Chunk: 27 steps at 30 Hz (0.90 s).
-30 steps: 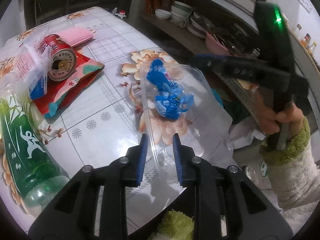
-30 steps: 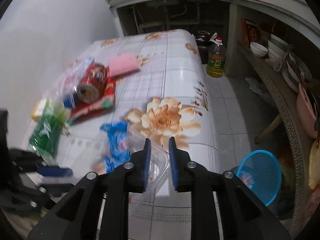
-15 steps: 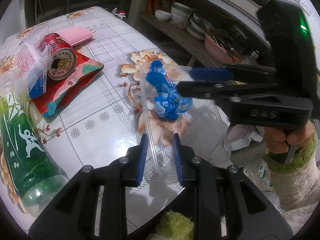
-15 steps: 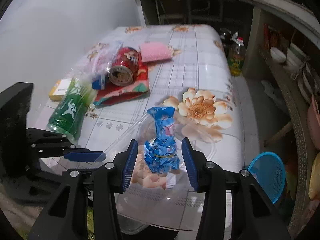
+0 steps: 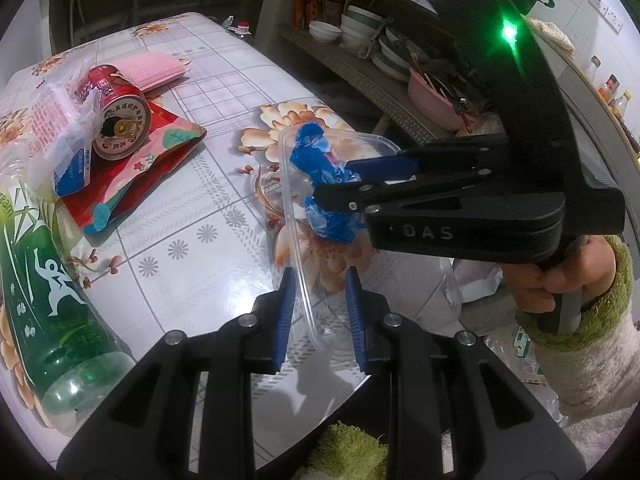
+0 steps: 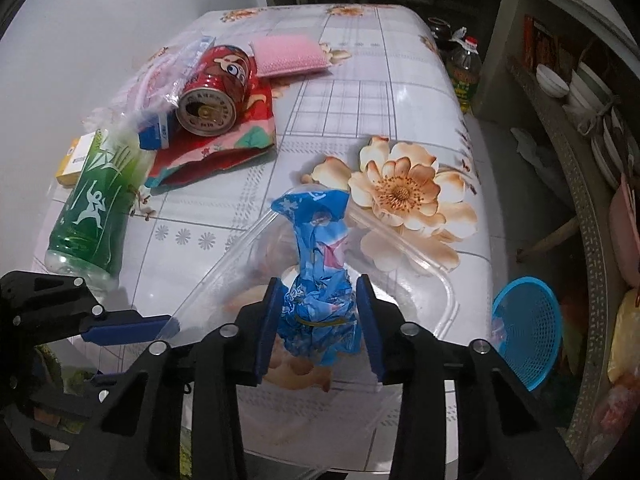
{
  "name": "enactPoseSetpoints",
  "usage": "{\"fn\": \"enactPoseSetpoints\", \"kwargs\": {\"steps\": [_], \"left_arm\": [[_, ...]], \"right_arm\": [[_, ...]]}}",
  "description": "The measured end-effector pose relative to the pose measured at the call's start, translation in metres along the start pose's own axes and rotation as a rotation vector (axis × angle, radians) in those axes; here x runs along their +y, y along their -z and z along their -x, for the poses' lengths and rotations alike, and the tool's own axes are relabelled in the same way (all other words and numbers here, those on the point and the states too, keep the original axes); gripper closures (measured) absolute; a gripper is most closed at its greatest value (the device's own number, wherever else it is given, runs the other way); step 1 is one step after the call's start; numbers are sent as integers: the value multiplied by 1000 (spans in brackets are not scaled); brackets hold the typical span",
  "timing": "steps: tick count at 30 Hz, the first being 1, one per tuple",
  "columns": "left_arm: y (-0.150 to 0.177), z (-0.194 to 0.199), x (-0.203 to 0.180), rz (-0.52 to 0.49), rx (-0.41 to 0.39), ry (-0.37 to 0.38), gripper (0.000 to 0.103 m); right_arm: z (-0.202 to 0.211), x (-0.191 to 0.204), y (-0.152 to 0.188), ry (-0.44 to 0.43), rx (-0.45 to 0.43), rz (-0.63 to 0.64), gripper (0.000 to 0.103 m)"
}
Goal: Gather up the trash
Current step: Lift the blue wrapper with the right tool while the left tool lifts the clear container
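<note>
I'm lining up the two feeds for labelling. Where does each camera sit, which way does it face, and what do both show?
Left wrist: sits on the left hand-held gripper, looks down across the table; its jaws straddle the clear container rim; the right hand and sleeve show.
Right wrist: sits on the right hand-held gripper, looks down the table's length; its jaws have just been closing around the blue wrapper; the left hand-held gripper shows at left.
Shared: container, wrapper, red can, green bottle.

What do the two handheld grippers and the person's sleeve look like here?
Both the left gripper and right gripper are black plastic with blue finger pads and silver screws. The right one carries raised "DAS" lettering and a green light. The sleeve is fuzzy cream with a green cuff.
</note>
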<state>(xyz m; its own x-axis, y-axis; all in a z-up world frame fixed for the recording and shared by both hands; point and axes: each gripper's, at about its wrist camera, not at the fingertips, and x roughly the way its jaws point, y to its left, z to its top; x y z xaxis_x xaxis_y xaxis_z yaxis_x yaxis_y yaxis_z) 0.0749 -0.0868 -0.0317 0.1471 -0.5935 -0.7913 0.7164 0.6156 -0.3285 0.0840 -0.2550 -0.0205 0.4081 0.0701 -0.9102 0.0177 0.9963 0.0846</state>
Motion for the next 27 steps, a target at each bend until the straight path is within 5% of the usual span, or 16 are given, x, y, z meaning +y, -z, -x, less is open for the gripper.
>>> {"fn": "enactPoseSetpoints", "kwargs": {"steps": [14,27], "left_arm": [[-1,0,0,-2,-4,-8,79],[-10,-11,2,3,-13,-61,79]], "right_arm": [[7,-2,5,-25,-34,-42,79],[60,-30,16,-76,-200,-175,79]]}}
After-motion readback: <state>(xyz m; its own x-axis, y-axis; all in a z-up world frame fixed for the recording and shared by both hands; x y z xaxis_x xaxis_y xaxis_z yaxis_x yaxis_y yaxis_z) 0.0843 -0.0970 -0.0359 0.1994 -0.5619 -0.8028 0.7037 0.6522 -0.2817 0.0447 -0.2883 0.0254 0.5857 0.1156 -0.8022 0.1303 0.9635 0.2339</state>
